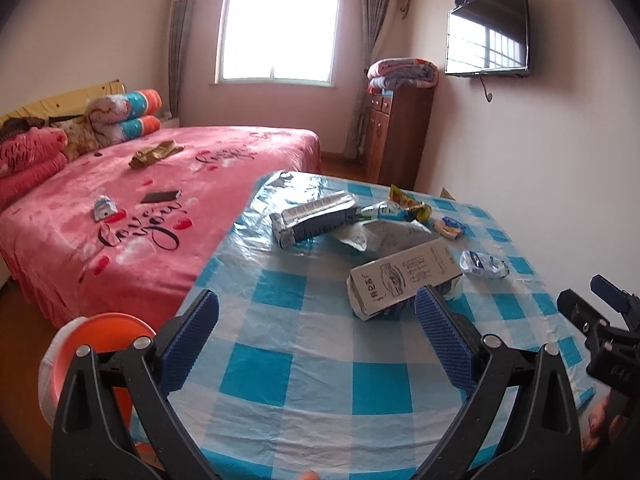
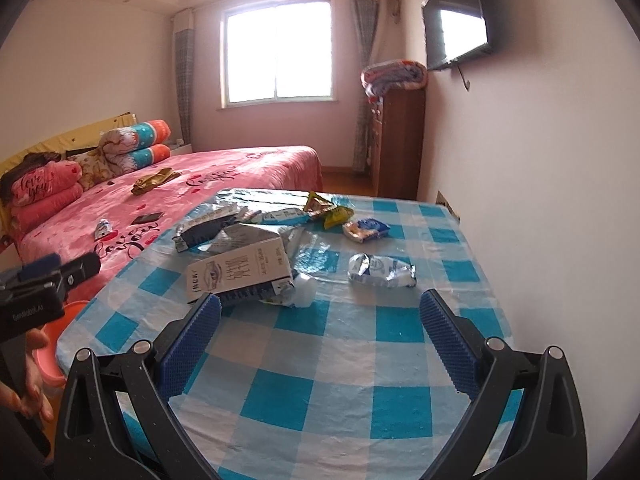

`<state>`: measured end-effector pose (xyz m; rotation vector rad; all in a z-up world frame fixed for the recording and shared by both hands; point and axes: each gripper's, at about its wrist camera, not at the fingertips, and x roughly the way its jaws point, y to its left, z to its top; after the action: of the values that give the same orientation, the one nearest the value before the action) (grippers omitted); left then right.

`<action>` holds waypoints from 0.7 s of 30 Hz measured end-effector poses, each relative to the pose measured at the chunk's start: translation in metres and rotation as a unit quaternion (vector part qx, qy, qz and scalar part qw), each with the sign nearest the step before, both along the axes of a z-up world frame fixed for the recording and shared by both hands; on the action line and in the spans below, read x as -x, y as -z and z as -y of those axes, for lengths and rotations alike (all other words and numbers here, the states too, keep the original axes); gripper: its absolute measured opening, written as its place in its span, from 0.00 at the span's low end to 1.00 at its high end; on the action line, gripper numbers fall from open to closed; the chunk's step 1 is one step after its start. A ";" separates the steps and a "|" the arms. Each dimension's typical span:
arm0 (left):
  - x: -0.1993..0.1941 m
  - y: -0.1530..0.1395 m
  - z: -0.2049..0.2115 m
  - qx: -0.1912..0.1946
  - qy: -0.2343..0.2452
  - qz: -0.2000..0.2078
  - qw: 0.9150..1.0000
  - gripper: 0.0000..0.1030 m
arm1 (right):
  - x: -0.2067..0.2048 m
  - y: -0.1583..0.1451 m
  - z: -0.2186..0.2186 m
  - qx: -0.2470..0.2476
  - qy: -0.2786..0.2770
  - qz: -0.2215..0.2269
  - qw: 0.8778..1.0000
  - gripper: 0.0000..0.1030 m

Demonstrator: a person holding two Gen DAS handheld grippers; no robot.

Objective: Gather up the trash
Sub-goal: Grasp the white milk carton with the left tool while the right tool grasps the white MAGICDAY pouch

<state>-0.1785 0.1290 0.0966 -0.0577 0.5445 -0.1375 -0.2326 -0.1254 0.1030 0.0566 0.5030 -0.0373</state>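
Both grippers, left point(image 1: 316, 328) and right point(image 2: 320, 330), spread wide, empty; flat carton point(image 2: 240, 270) may slide on glossy tablecloth point(image 2: 360, 380) when pinched

**Colours and patterns in a bedroom**

A blue-and-white checked table point(image 1: 304, 364) fills the lower frame. At left, a pink bed point(image 1: 132, 216) bears black script lettering. Blue textured fingers point(image 2: 192, 344) sit on black frames. An orange bin point(image 1: 104, 336) shows lower left.

Bright window point(image 1: 278, 30), pink bed point(image 1: 160, 200), wall TV point(image 1: 487, 30), wood cabinet point(image 1: 396, 136).
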 end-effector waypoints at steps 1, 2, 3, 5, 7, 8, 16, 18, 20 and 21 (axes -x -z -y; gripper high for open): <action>-0.001 0.002 0.001 -0.002 0.001 -0.001 1.000 0.96 | -0.002 0.002 0.003 -0.003 0.005 -0.004 1.000 0.95; -0.003 0.005 0.002 -0.005 0.004 -0.004 1.000 0.96 | -0.005 0.004 0.007 -0.008 0.010 -0.011 1.000 0.95; -0.005 0.006 0.004 -0.009 0.007 -0.005 1.000 0.96 | -0.007 0.007 0.011 -0.015 0.013 -0.018 1.000 0.95; -0.008 0.009 0.008 -0.020 0.017 -0.003 1.000 0.96 | -0.013 0.013 0.021 -0.031 0.020 -0.033 0.999 0.95; -0.012 0.010 0.013 -0.034 0.036 0.003 0.999 0.96 | -0.018 0.019 0.031 -0.048 0.023 -0.048 0.997 0.95; -0.014 0.010 0.015 -0.038 0.047 0.003 0.998 0.96 | -0.022 0.022 0.037 -0.056 0.028 -0.057 0.996 0.95; -0.045 0.015 0.034 -0.065 0.151 -0.025 0.986 0.96 | -0.040 0.039 0.078 -0.117 0.050 -0.097 0.987 0.95; -0.051 0.018 0.043 -0.077 0.173 -0.031 0.981 0.96 | -0.046 0.043 0.084 -0.123 0.050 -0.108 0.985 0.95; -0.059 0.021 0.054 -0.089 0.197 -0.037 0.976 0.95 | -0.052 0.046 0.089 -0.120 0.049 -0.120 0.984 0.95; -0.064 0.023 0.059 -0.094 0.207 -0.041 0.973 0.94 | -0.056 0.048 0.090 -0.117 0.048 -0.125 0.984 0.95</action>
<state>-0.1145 0.0700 0.0735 0.2389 0.6460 -0.4917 -0.1768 -0.2150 0.0554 0.3093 0.7551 -0.0802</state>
